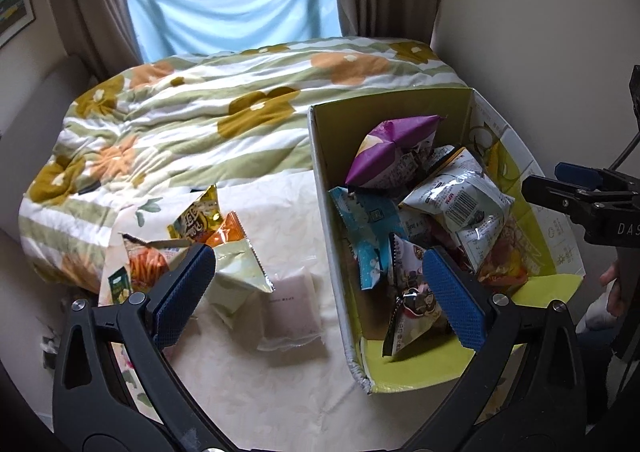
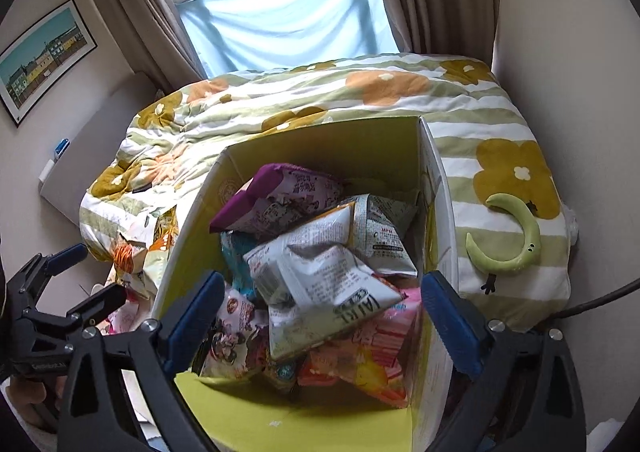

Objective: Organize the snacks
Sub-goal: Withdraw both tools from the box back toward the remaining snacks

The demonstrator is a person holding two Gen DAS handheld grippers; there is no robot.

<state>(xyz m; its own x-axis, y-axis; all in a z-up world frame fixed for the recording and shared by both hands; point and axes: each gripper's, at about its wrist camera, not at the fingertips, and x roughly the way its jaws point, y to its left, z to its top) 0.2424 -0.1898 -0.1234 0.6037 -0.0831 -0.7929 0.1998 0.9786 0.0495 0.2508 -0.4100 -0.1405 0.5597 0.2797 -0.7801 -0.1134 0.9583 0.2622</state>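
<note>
An open cardboard box [image 1: 560, 252] with a yellow-green inside stands at the right of the cloth-covered table [image 1: 260, 392] and holds several snack bags. A purple bag [image 1: 392, 139] tops the far end. My left gripper [image 1: 318, 272] is open over the box's left wall, with nothing between its pads. To its left lie loose packets: a pale green one [image 1: 240, 276], an orange one [image 1: 230, 232], a gold one [image 1: 198, 213] and a translucent pink one [image 1: 292, 308]. My right gripper [image 2: 324, 292] hangs open over the box [image 2: 200, 211]. A white bag [image 2: 320, 292] lies on the pile beneath it, untouched by the pads.
A floral quilt [image 1: 180, 123] lies bunched behind the table and box, below a window draped in blue cloth [image 1: 232, 7]. A green crescent plush [image 2: 516, 240] rests on the quilt right of the box. A person's hand [image 1: 612, 284] shows at the right edge.
</note>
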